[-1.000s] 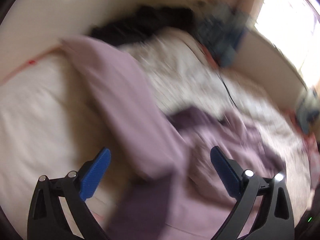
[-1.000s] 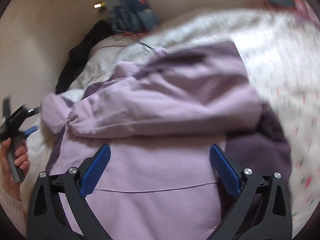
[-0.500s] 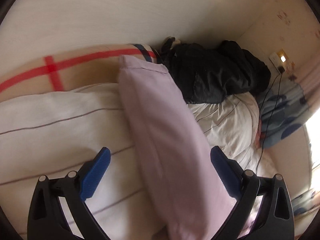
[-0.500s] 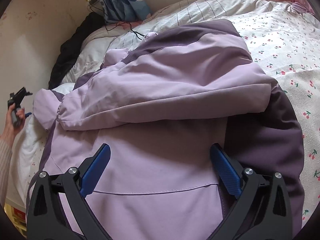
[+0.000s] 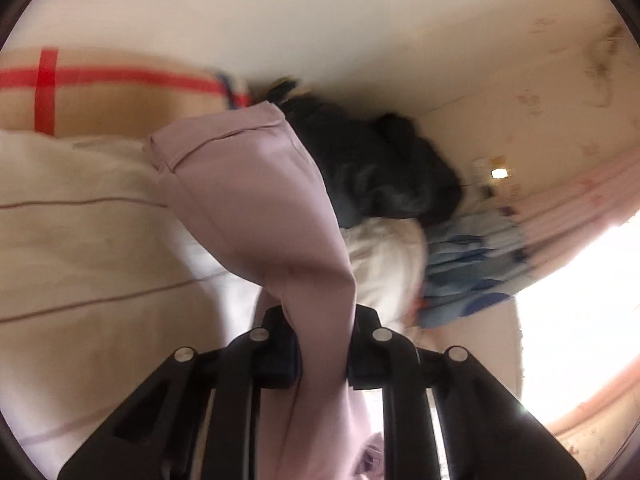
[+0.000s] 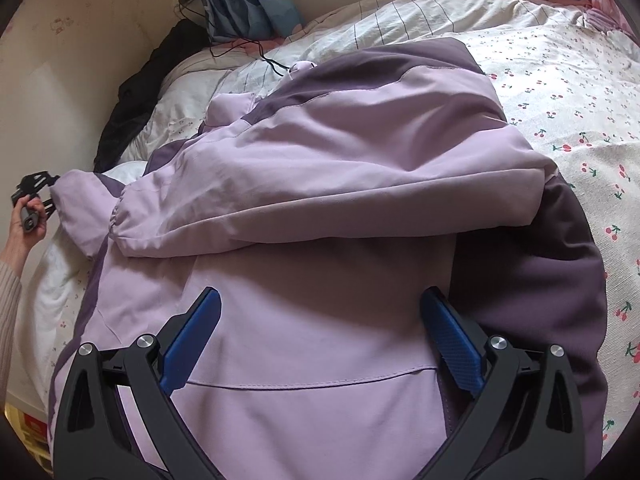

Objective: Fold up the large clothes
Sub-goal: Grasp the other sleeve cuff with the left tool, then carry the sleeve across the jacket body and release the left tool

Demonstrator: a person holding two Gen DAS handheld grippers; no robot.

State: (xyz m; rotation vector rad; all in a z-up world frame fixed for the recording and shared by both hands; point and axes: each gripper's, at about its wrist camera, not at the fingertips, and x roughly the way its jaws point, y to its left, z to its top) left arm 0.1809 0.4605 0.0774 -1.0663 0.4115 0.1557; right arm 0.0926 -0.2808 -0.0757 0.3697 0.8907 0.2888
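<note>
The large lilac jacket with dark purple side panels [image 6: 320, 208] lies spread across the bed with its cherry-print white cover [image 6: 560, 92], filling most of the bed's near half. One lilac sleeve [image 6: 320, 184] is folded crosswise over the body, its gathered cuff towards the bed's left edge. The jacket's bottom hem runs under the right gripper and out of the frame, so that edge cannot be judged.

The other lilac sleeve [image 5: 256, 208] reaches out past the left edge of the bed. The left gripper [image 5: 320, 344] has just closed on it: its jaws stand narrow with the fabric bunched and pinched between them, hiding the pads altogether. From the right wrist view this gripper [image 6: 38, 192] is a small dark shape at the left margin, held by a hand [image 6: 24, 228] in a ribbed beige cuff, and its hold is too small to read there. The left wrist view is blurred; the sleeve's cuff end points up towards a crumpled black garment [image 5: 372, 168] by the wall.

The right gripper [image 6: 320, 336] hangs over the jacket's lower body near the bed's front edge, its blue pads [image 6: 192, 336] wide apart with nothing between them; whether the tips touch the fabric cannot be told.
</note>
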